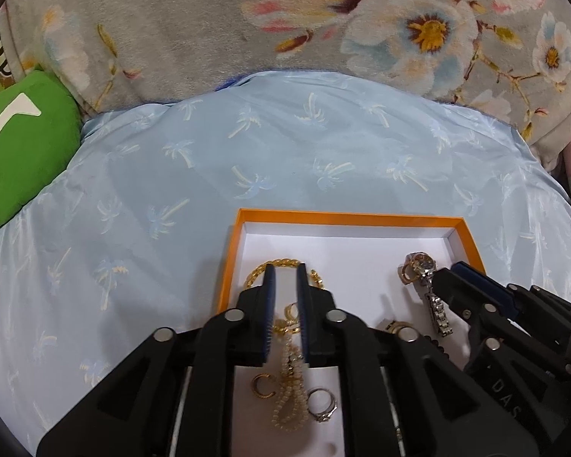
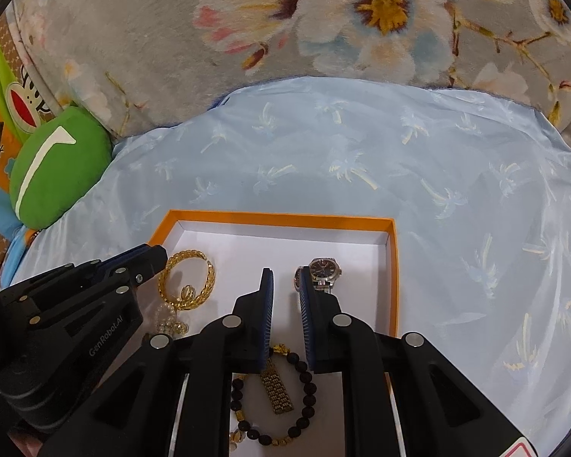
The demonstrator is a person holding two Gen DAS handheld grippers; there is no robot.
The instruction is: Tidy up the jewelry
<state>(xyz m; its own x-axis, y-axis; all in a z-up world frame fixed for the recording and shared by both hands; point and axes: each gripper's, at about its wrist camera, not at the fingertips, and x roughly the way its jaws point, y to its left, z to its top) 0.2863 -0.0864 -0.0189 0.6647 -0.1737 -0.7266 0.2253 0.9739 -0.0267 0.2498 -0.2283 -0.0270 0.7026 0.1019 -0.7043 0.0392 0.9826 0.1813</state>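
Observation:
An orange-rimmed box (image 1: 346, 218) with a white floor lies on a light blue pillow; it also shows in the right wrist view (image 2: 278, 218). In it lie a gold twisted bangle (image 1: 281, 262), a pearl strand (image 1: 291, 388), gold rings (image 1: 263, 386), a silver ring (image 1: 323, 409) and a silver watch (image 1: 424, 266). My left gripper (image 1: 285, 272) hovers open and empty over the bangle and pearls. The right wrist view shows the gold bangle (image 2: 186, 280), the watch (image 2: 323, 270), a dark bead bracelet (image 2: 274, 392) and a gold strap piece (image 2: 277, 388). My right gripper (image 2: 285, 276) is open and empty beside the watch.
The blue palm-print pillow (image 1: 247, 160) rests against a floral plush blanket (image 1: 323, 23). A green cushion (image 1: 19, 144) lies at the left. Each gripper shows in the other's view, the right one (image 1: 514, 323) and the left one (image 2: 76, 297), close together over the box.

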